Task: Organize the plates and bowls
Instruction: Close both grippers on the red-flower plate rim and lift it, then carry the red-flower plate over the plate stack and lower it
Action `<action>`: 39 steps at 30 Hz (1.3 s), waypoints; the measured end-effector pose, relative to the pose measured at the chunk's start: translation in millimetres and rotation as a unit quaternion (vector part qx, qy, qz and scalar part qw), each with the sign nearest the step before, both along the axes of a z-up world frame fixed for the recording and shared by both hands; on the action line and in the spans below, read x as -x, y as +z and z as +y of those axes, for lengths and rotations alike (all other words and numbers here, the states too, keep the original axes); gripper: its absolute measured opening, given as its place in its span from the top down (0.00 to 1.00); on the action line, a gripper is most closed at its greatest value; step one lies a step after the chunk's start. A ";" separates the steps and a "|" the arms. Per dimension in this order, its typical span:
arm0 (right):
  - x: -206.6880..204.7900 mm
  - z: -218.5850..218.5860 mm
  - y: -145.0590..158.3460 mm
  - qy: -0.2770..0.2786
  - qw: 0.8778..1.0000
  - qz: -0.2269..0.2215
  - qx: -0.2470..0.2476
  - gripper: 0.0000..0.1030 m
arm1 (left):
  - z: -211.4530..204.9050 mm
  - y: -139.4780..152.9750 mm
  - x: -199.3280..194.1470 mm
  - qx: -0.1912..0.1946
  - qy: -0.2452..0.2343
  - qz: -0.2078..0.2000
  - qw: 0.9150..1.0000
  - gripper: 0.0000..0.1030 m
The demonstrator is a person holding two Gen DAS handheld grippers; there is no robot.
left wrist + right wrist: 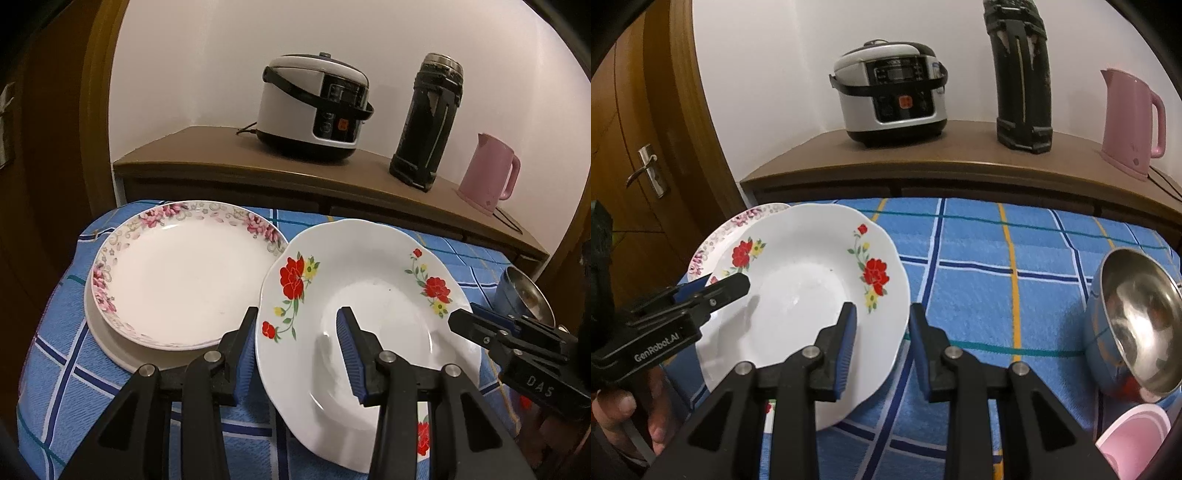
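A white plate with red flowers (369,295) is tilted up above the blue checked tablecloth (51,387). My left gripper (295,328) straddles its left rim, one finger under and one inside, jaws apart. My right gripper (881,325) straddles its right rim (812,288) the same way, jaws apart. A pink-flowered plate (184,273) lies on a plain white plate (110,350) to the left. A steel bowl (1137,317) and a pink bowl (1134,435) are at the right.
A wooden sideboard (207,155) behind the table carries a rice cooker (314,107), a black thermos (428,118) and a pink kettle (487,173). A wooden door (646,147) stands at the left.
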State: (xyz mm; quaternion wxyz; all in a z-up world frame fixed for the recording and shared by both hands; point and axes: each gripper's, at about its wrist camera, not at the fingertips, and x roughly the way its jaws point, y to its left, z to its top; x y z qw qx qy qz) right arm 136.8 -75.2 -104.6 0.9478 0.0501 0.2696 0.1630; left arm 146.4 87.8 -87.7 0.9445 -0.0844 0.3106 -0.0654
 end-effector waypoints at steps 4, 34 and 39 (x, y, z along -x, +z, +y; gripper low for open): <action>-0.1 1.7 5.4 0.003 1.000 -0.002 0.002 0.71 | 3.3 2.2 3.2 0.006 0.003 -0.016 1.000 0.57; -9.7 46.5 49.2 0.035 0.997 -0.061 0.019 0.71 | 46.5 32.7 -2.2 -0.020 0.066 -0.084 0.994 0.57; -14.8 55.7 61.8 0.039 0.996 -0.074 0.017 0.71 | 54.8 35.4 -5.3 -0.019 0.078 -0.086 0.993 0.57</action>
